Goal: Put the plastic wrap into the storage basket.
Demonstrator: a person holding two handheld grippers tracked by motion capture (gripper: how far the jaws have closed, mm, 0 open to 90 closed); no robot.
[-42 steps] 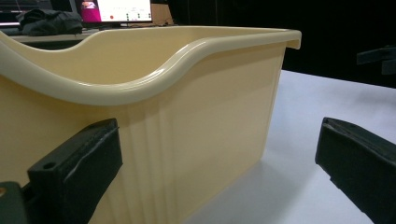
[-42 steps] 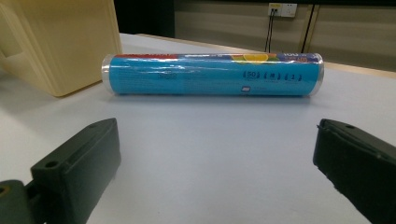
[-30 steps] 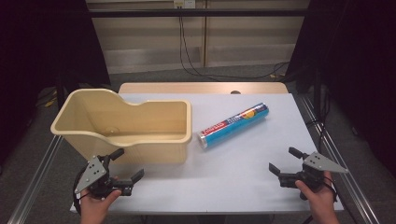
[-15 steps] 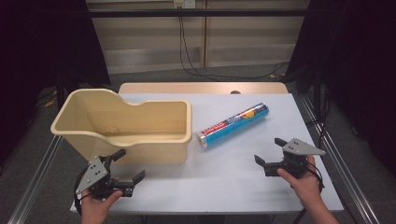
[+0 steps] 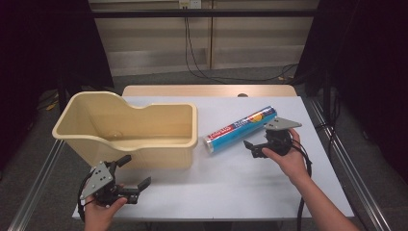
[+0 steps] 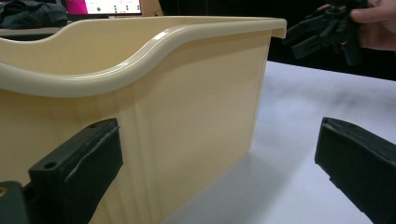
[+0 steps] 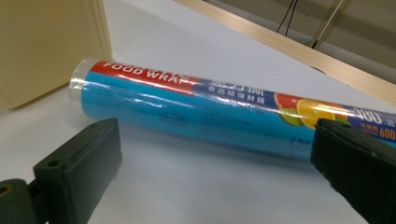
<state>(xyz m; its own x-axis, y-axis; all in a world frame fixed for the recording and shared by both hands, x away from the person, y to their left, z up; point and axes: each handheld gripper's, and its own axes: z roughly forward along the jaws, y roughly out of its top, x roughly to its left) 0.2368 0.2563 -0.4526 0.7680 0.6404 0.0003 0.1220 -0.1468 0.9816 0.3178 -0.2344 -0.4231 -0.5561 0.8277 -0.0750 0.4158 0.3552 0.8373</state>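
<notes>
On the tabletop [image 5: 231, 183] there are one beige tub [image 5: 144, 127], one roll of food wrap [image 5: 239, 129] and two hand-held grippers.

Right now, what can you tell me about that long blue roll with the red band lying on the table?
The long blue roll of food wrap is a tube in glossy clear film, with a red band reading FOOD WRAP near one end and fruit pictures near the other. It lies flat on the white table, at a slant, just right of the cream plastic tub. The right gripper is open beside it; nothing grips it.
</notes>
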